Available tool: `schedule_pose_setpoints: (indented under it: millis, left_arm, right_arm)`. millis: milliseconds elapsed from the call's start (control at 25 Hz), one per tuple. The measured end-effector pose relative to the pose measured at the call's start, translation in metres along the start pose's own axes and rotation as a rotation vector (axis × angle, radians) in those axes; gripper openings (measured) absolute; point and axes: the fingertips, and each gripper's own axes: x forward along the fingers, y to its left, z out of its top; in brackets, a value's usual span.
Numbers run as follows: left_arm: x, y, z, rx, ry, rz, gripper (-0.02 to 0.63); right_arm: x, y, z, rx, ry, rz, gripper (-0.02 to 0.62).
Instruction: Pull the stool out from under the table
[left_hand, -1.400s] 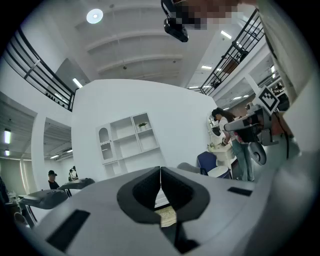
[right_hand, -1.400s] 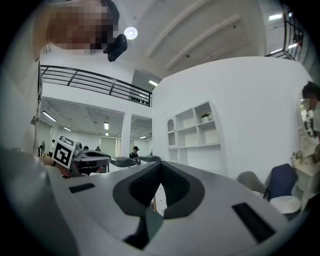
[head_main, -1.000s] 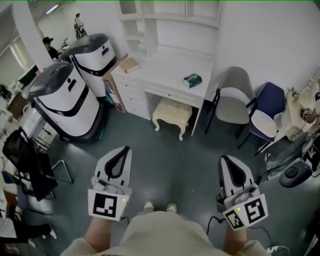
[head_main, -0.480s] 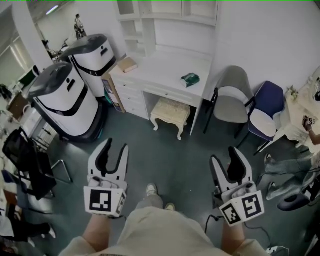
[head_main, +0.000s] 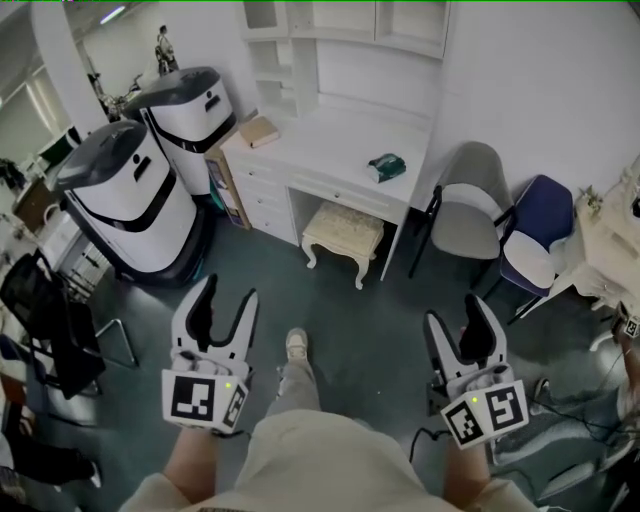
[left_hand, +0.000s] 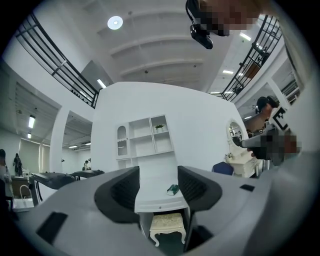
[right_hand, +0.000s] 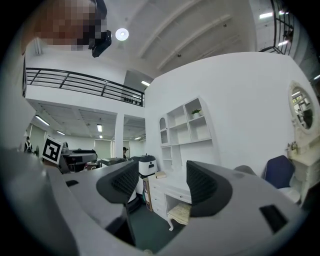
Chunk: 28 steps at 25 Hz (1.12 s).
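A cream upholstered stool (head_main: 343, 236) with carved white legs stands half under the white desk (head_main: 330, 150), in the kneehole. It shows small in the left gripper view as the stool (left_hand: 167, 224) and at the lower middle of the right gripper view as the stool (right_hand: 181, 212). My left gripper (head_main: 223, 301) and right gripper (head_main: 457, 320) hang over the floor well short of the stool. Both have their jaws opening with nothing between them.
Two large white-and-black robot machines (head_main: 140, 190) stand left of the desk. A grey chair (head_main: 468, 205) and a blue chair (head_main: 535, 230) stand to its right. A green packet (head_main: 385, 167) and a book (head_main: 258, 131) lie on the desk. Black chairs (head_main: 45, 320) crowd the left edge.
Both grippers went from shut to open. The person stepped towards the desk, one foot now forward, and the grippers moved slightly ahead.
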Motion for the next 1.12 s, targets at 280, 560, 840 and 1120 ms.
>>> schedule_pose_setpoints:
  millis: [280, 560, 840, 1120]
  left_arm:
    - [0.045, 0.019, -0.022, 0.006, 0.005, -0.007, 0.233]
    - [0.110, 0.068, -0.048, -0.020, 0.036, 0.002, 0.233]
    - [0.207, 0.118, -0.073, -0.020, 0.081, -0.050, 0.233]
    - [0.313, 0.178, -0.102, -0.028, 0.130, -0.131, 0.233]
  right_arm:
    - [0.050, -0.011, -0.023, -0.011, 0.054, 0.009, 0.295]
    - [0.128, -0.027, -0.046, 0.006, 0.117, -0.004, 0.295]
    - [0.226, -0.054, -0.068, 0.038, 0.175, -0.066, 0.296]
    - [0.334, -0.064, -0.089, 0.085, 0.255, -0.116, 0.296]
